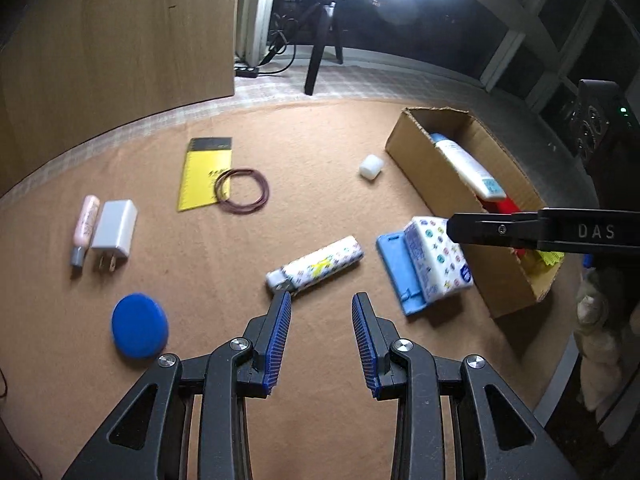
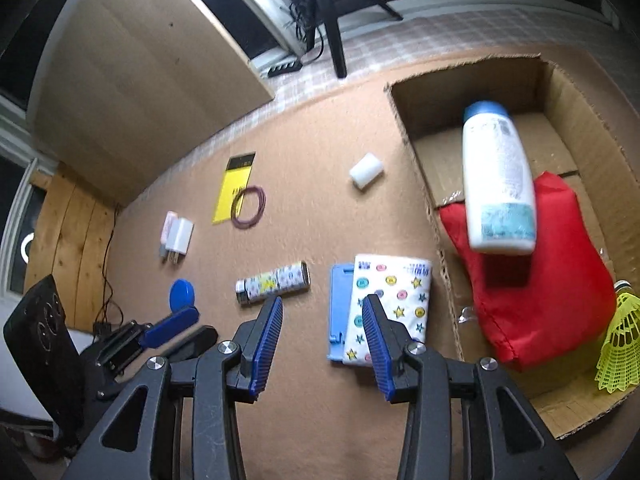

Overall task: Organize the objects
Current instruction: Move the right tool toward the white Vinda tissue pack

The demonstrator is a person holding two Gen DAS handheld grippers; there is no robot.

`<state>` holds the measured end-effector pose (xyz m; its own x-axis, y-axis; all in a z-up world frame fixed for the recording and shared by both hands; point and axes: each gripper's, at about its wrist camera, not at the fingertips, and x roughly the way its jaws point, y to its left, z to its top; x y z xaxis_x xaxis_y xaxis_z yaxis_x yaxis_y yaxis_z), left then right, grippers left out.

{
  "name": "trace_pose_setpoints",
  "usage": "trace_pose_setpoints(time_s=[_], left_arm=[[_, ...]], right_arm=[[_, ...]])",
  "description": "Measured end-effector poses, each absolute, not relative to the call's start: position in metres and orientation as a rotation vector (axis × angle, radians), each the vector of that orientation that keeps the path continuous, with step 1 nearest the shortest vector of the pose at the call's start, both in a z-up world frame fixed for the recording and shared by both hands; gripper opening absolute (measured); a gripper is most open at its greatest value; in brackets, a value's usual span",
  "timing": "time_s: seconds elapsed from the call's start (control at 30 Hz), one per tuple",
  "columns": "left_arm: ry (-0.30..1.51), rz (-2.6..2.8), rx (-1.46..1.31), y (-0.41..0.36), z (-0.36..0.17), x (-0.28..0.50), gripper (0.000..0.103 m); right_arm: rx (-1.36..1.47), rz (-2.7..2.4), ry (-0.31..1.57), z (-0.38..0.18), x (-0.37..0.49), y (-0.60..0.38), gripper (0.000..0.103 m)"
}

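Left hand-held gripper: jaws spread, nothing between them, above the table. Just ahead lies a patterned lighter. Right hand-held gripper: jaws spread, empty, its right finger over a tissue pack. Beyond, to its right, the cardboard box holds a red pouch and a white bottle.

Between your left fingers lies bare worktop; just ahead the patterned lighter blocks. Ahead of your right fingers the tissue pack and blue holder sit, the cardboard box walling their right.
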<state>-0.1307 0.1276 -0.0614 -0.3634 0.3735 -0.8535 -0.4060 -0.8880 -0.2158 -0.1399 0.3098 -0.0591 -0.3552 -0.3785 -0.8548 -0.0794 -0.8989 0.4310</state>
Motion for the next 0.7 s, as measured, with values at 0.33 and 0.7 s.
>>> trace_pose_setpoints(time_s=[0.33, 0.7], left_arm=[[0.044, 2.125, -1.407, 0.218, -0.071, -0.183, 0.033], [0.138, 1.980, -1.476, 0.270, -0.103, -0.201, 0.032]], right_arm=[[1.574, -2.519, -0.724, -0.022, -0.093, 0.362, 0.038], [1.566, -2.618, -0.851, -0.013, -0.050, 0.423, 0.038]])
